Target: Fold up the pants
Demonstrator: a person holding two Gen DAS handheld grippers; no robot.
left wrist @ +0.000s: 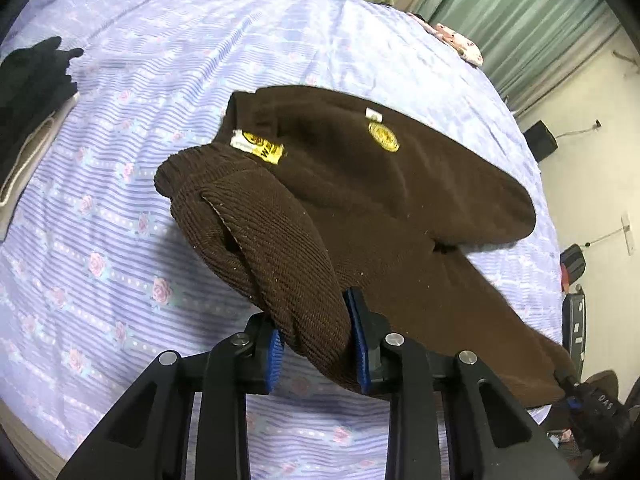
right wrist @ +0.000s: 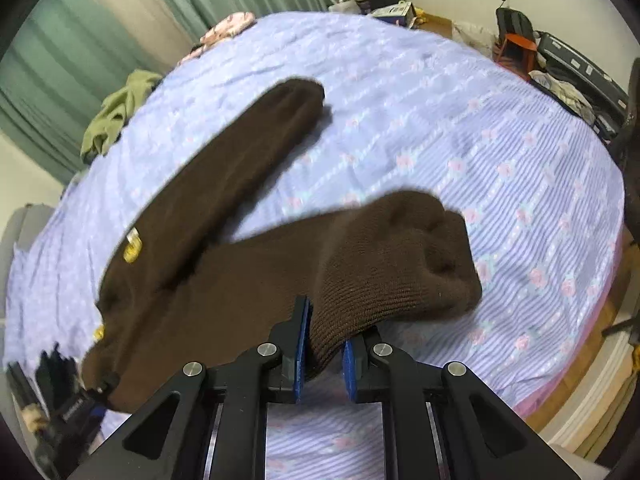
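Brown pants [left wrist: 360,200] clamped in both tongs, far leg blurred

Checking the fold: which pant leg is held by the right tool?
The near leg, its cuff pinched in the right tool; the far leg lies free on the bed.

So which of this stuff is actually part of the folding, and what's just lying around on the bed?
In the job:
brown pants
left gripper
right gripper

Just lying about:
green garment
black clothing
pink floral cloth
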